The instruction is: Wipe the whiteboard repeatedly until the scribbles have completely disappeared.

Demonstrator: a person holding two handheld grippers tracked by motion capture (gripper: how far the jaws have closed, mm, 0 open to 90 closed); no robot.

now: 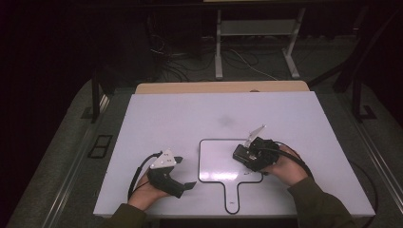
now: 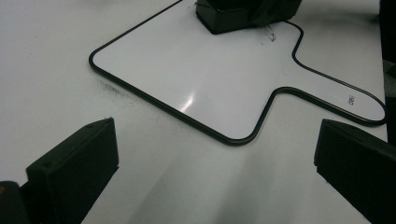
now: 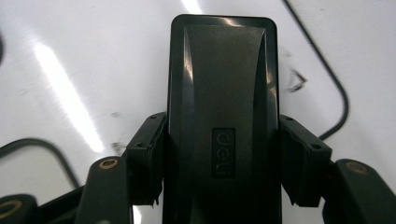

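Note:
A small white paddle-shaped whiteboard [image 1: 216, 161] with a black rim lies flat on the table, its handle toward the person. My right gripper [image 1: 243, 156] is shut on a black whiteboard eraser [image 3: 223, 98] and holds it down on the board's right part. The eraser [image 1: 247, 153] is oblong with an embossed logo, and both jaws press its long sides. A faint ink smear [image 3: 296, 80] lies on the board beside it. My left gripper [image 1: 183, 173] rests open on the table left of the whiteboard [image 2: 196, 79], jaws wide apart with nothing between them.
The big white tabletop [image 1: 285, 114] has a wooden strip [image 1: 221, 87] along its far edge. Cables and a metal stand [image 1: 256, 42] are on the floor beyond it. Dark smudges [image 2: 112, 87] mark the table by the board's corner.

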